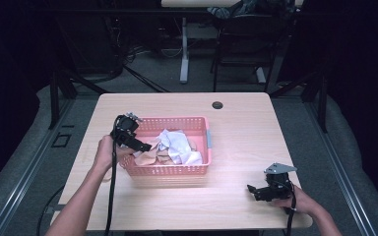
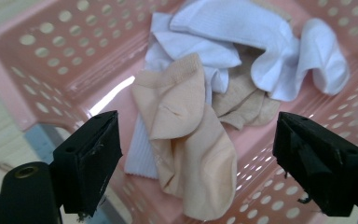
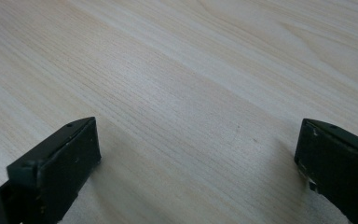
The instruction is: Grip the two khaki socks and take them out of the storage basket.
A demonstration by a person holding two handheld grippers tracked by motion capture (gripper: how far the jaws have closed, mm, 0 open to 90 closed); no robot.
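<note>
A pink perforated basket (image 1: pixel 204 124) sits on the wooden table (image 1: pixel 246 123), left of centre, holding a heap of white and beige socks (image 1: pixel 174 147). My left gripper (image 1: pixel 145 146) reaches over the basket's left rim, open. In the left gripper view its jaws stand wide on either side of a beige sock (image 2: pixel 186 140) that lies over a white sock (image 2: pixel 223 42); nothing is held. My right gripper (image 1: pixel 256 191) rests low near the table's front right corner, open, with bare wood (image 3: pixel 182 93) between its jaws.
A dark cable hole (image 1: pixel 217 104) is set in the table near the far edge. Beyond the table stand a desk leg (image 1: pixel 184 49) and a chair (image 1: pixel 246 29) on grey floor. Cables trail from both grippers over the front edge.
</note>
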